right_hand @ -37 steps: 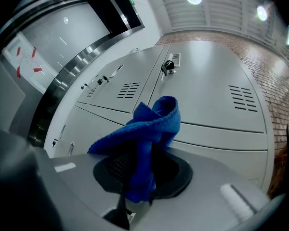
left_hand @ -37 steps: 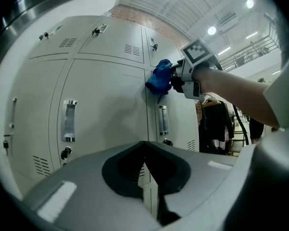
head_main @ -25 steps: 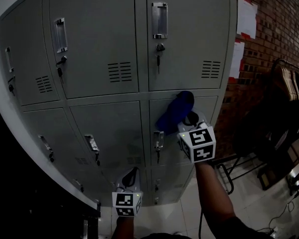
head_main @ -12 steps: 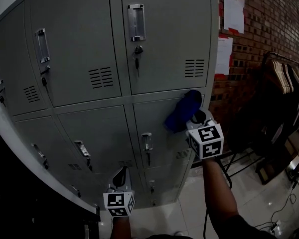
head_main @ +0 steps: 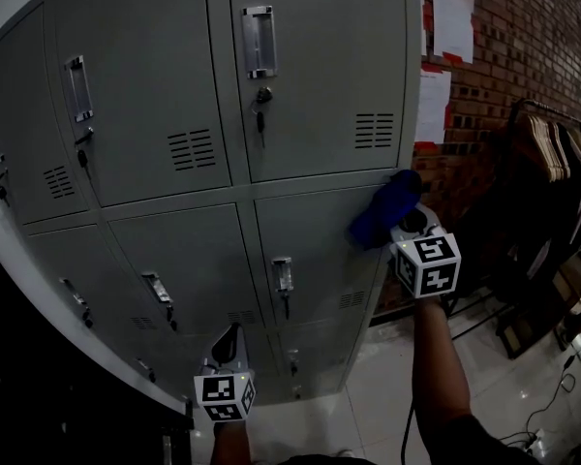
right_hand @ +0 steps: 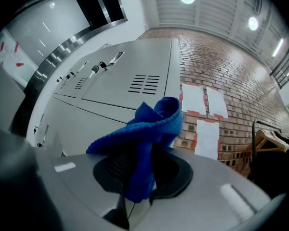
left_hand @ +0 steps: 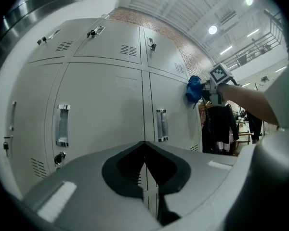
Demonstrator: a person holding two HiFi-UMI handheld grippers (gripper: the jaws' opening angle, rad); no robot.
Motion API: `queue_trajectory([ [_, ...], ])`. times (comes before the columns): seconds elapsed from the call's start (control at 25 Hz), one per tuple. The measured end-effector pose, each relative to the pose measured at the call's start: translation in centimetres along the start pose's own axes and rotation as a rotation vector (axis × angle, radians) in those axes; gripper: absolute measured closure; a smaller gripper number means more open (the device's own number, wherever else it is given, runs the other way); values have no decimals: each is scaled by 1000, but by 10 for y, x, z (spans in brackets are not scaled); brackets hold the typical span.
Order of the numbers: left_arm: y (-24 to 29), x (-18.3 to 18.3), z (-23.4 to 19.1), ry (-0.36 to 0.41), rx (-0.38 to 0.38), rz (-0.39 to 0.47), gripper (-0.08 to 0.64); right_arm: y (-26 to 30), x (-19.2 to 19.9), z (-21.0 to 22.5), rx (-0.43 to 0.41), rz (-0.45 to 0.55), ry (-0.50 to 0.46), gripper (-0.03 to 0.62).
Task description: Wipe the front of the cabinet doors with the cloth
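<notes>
- Since a second ago, the blue cloth [head_main: 383, 207] has slid rightward along the top of the middle-right door [head_main: 315, 245]. It now sits at the cabinet's [head_main: 155, 85] right edge, just under the seam with the upper door [head_main: 320, 66].
- The right gripper [head_main: 408, 225] is clamped on the cloth. In its own view the fabric [right_hand: 143, 126] bunches up out of the closed jaws and folds over toward the grey metal.
- The left gripper [head_main: 227, 341] hangs low near the bottom row of doors. Its jaws are together with nothing between them, and it takes no part in the wiping.
- The step in hand looks like a sideways wiping stroke across this door, now at its right-hand end.
- Next, the cloth probably needs to reverse leftward a little lower, staying pressed flat to the panel. It will have to steer around the handle and hanging key [head_main: 283, 281].
- Most doors look still to be done, so the task seems early.
</notes>
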State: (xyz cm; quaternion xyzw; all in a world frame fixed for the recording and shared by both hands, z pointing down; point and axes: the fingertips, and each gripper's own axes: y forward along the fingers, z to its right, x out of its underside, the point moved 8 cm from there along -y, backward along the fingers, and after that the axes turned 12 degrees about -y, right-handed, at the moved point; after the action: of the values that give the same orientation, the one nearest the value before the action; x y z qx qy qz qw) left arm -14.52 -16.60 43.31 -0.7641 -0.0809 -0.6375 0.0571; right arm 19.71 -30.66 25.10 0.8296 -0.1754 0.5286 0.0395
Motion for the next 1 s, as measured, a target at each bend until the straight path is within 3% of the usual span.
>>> queue_trajectory([
  [0.28,-2,1,-5,-1,-7,-2,543,-13,-14,-22,-6,75,-9,511],
  [0.68,-11,0,-22,-9,-9,-4,543,8,-26,-149,-237,89,-12,511],
  [1.0,-21,0,-41,-20,-23,3,543,23,-32,-196,-283,58,-38,511],
])
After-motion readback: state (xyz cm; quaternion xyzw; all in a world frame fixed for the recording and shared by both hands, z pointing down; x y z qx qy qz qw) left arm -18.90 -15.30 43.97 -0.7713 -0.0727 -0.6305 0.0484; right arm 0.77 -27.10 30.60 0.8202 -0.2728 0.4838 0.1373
